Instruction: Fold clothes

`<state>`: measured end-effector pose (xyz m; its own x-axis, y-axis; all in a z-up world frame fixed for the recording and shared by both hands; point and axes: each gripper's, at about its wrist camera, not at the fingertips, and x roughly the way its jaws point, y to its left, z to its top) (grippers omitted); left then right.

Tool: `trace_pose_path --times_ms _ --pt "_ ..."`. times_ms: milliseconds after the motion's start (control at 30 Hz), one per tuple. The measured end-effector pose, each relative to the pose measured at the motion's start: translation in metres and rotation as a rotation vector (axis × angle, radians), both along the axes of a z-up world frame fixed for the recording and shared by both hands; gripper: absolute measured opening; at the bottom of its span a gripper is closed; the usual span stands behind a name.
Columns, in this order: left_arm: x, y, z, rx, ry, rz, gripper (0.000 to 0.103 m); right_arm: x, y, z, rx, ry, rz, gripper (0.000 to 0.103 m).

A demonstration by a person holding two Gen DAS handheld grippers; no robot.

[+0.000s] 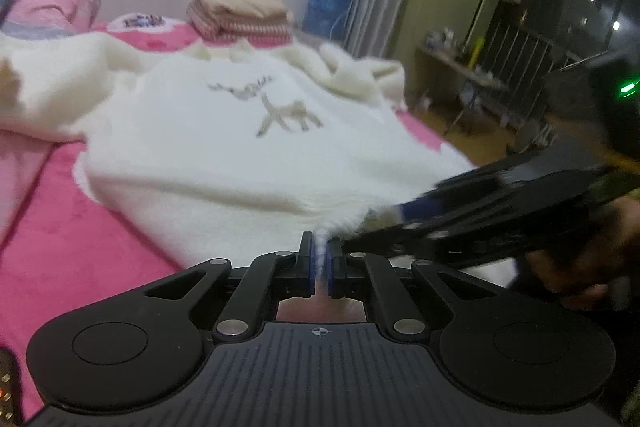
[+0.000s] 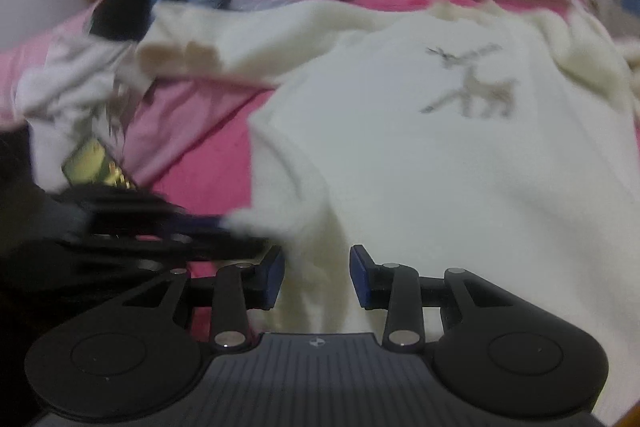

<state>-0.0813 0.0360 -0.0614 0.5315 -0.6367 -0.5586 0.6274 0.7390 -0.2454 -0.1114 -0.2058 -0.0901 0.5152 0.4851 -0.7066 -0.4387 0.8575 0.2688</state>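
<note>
**Left claw pinching sweater hem on pink bed**

The left claw (image 1: 319, 254) is gripping the near hem of a white sweater (image 1: 224, 147) (deer motif facing up), its blue pads pressed together on the fabric. The sweater is spreading away ahead of it across the pink bed (image 1: 80, 227). The right claw (image 2: 317, 269) is hovering with jaws apart, hem fabric lying between them unclamped. A folded stack (image 1: 240, 11) is sitting far beyond the sweater.

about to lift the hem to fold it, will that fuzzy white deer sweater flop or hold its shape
The white deer sweater will probably flop: it already lies in soft folds on the pink bedspread. Its fuzzy pile should grip, as in the shut left gripper. It looks thick, so likely bulky, not heavy.
</note>
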Motion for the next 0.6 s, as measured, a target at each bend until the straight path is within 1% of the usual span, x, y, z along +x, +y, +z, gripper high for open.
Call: trace_pose_path --times_ms 33,67,100,167,200,267,333,400,433,500,600 --pt "-0.004 0.007 0.003 -0.012 -0.008 0.004 0.003 0.000 0.006 0.002 -0.002 -0.022 0.020 0.032" --pt "-0.008 0.015 0.006 -0.016 -0.014 0.011 0.003 -0.001 0.012 0.006 0.009 -0.046 0.043 0.020" --pt "-0.013 0.023 0.007 -0.015 -0.016 0.020 0.003 -0.002 0.018 0.011 0.031 -0.068 0.075 0.006" --pt "-0.022 0.040 0.008 -0.006 -0.012 0.042 0.002 -0.006 0.034 0.017 0.061 -0.085 0.161 0.001" --pt "-0.027 0.047 0.007 0.003 -0.002 0.056 0.002 -0.008 0.043 0.018 0.057 -0.085 0.205 0.000" --pt "-0.034 0.061 -0.004 0.018 0.044 0.098 0.002 -0.015 0.063 0.008 -0.002 -0.059 0.305 0.000" --pt "-0.038 0.072 -0.019 0.020 0.113 0.137 0.002 -0.022 0.080 -0.011 -0.075 0.000 0.388 0.000" --pt "-0.042 0.077 -0.037 0.036 0.169 0.161 0.001 -0.032 0.093 -0.030 -0.163 0.037 0.462 0.000" --pt "-0.043 0.079 -0.045 0.044 0.191 0.169 0.000 -0.037 0.098 -0.036 -0.189 0.046 0.489 0.000" --pt "-0.044 0.085 -0.055 0.044 0.244 0.183 0.000 -0.043 0.104 -0.041 -0.204 0.051 0.525 0.000" --pt "-0.040 0.103 -0.062 -0.002 0.333 0.219 0.000 -0.046 0.110 -0.039 -0.211 0.019 0.545 0.000"
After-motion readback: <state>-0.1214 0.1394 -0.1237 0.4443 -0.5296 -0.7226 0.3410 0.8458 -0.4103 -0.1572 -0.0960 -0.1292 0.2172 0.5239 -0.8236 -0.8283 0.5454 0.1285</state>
